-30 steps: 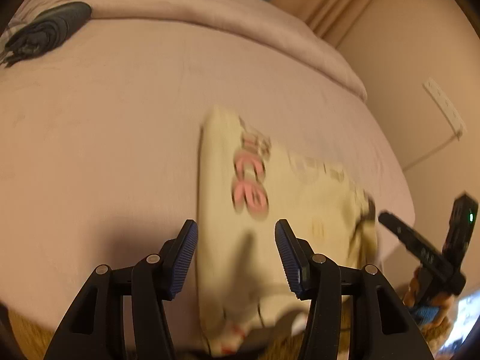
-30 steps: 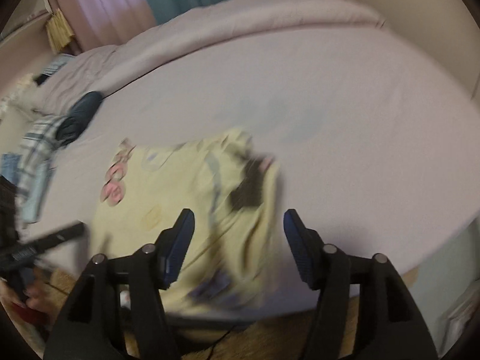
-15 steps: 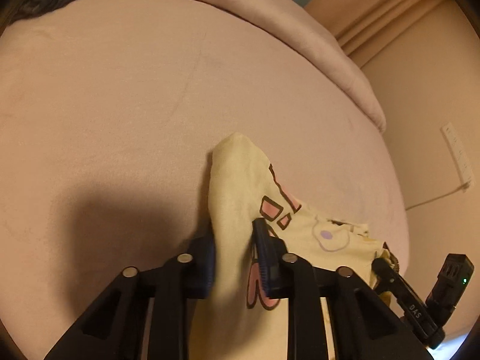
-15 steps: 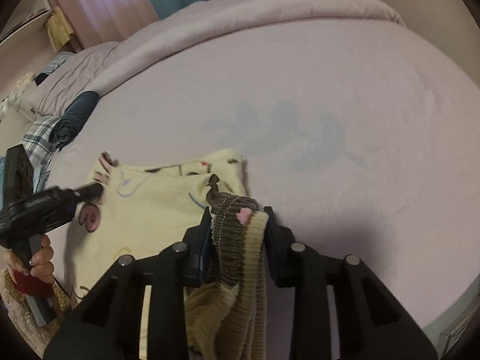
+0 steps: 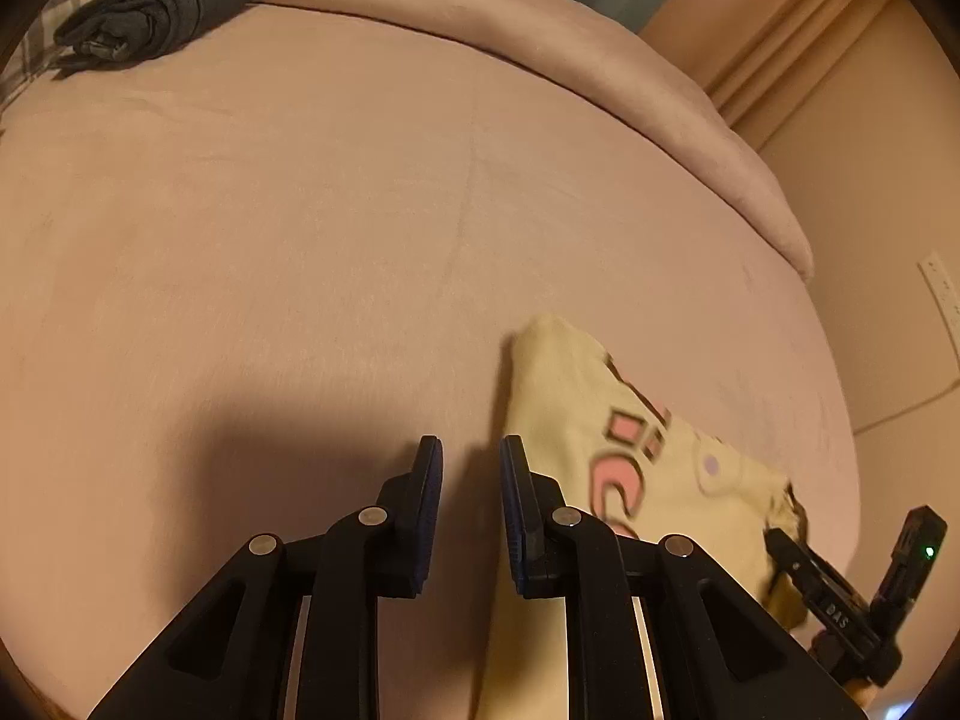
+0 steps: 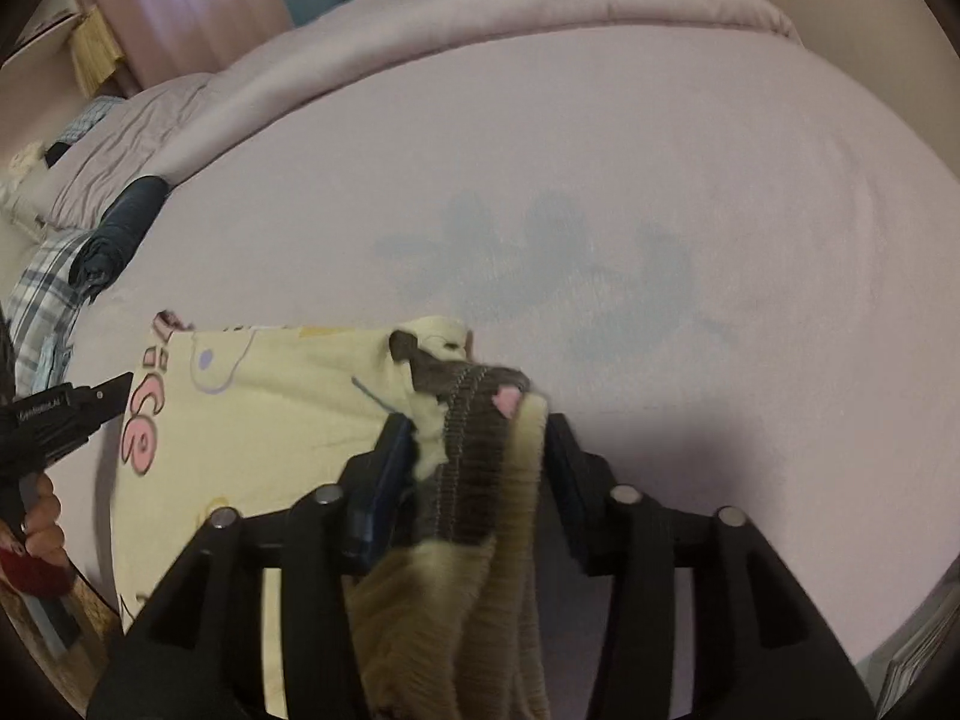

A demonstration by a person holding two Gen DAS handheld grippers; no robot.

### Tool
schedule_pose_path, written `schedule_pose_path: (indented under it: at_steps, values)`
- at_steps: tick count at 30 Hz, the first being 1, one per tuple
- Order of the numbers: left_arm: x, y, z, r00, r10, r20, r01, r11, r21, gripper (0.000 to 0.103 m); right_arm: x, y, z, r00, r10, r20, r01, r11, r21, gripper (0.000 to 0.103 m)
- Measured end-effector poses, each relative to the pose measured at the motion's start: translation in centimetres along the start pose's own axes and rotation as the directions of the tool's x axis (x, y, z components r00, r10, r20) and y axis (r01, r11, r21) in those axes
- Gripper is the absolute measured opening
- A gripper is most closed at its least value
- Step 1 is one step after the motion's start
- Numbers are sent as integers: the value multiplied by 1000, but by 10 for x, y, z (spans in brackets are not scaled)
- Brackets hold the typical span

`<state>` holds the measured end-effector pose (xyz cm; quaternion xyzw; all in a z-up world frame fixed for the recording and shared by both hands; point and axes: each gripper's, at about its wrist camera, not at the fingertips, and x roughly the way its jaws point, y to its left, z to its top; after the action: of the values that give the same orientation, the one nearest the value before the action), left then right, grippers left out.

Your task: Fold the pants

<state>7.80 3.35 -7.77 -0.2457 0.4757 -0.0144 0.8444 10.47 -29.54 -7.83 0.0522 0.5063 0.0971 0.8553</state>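
Observation:
The pale yellow pants (image 5: 624,456) with pink and brown cartoon print lie on the bed, to the right of my left gripper (image 5: 471,450). Its jaws stand slightly apart with nothing between them; the cloth edge lies just beside the right finger. My right gripper (image 6: 477,420) is shut on the pants' ribbed brown and yellow waistband (image 6: 474,456), bunched between the fingers. The rest of the pants (image 6: 264,414) spreads flat to its left. The left gripper shows at the left edge of the right wrist view (image 6: 66,414).
The bed sheet (image 5: 300,228) stretches wide ahead. A rolled duvet (image 6: 480,30) lies along the far side. A dark folded garment (image 5: 162,6) and plaid cloth (image 6: 42,300) sit at the far left. A wall with a power strip (image 5: 942,294) stands at the right.
My left gripper has let go of the pants' edge and opened a little, shifting left off the cloth. My right gripper stays shut on the waistband.

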Motion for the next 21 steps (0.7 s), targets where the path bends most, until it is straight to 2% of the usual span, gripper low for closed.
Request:
schedule_pose_path:
  at_steps: [3, 6, 8, 10, 12, 18, 21]
  values:
    - [-20, 6, -10, 999, -42, -18, 43, 999, 26, 16, -22, -1, -3, 1000, -19, 16, 19, 1000, 5, 62]
    - [-32, -1, -36, 996, -85, -40, 87, 994, 70, 22, -35, 3, -13, 1000, 13, 6, -13, 1000, 9, 64]
    - [-30, -2, -52, 993, -92, -76, 99, 990, 97, 22, -34, 10, -26, 999, 30, -20, -31, 999, -16, 65]
    - [-22, -3, -66, 996, -39, -86, 51, 990, 132, 22, -24, 17, -42, 998, -2, -60, -1, 999, -49, 65]
    - [-22, -3, -79, 998, 8, -56, 1, 986, 168, 23, -21, 20, -53, 998, -36, -47, 33, 998, -60, 65]
    - [-38, 9, -113, 1000, 2, -15, 0, 991, 131, 24, -31, 11, -67, 999, -25, -44, 23, 999, -41, 65]
    - [-41, 8, -117, 1000, 9, -18, -6, 990, 140, 24, -36, 9, -74, 999, -20, -45, 19, 999, -34, 65]
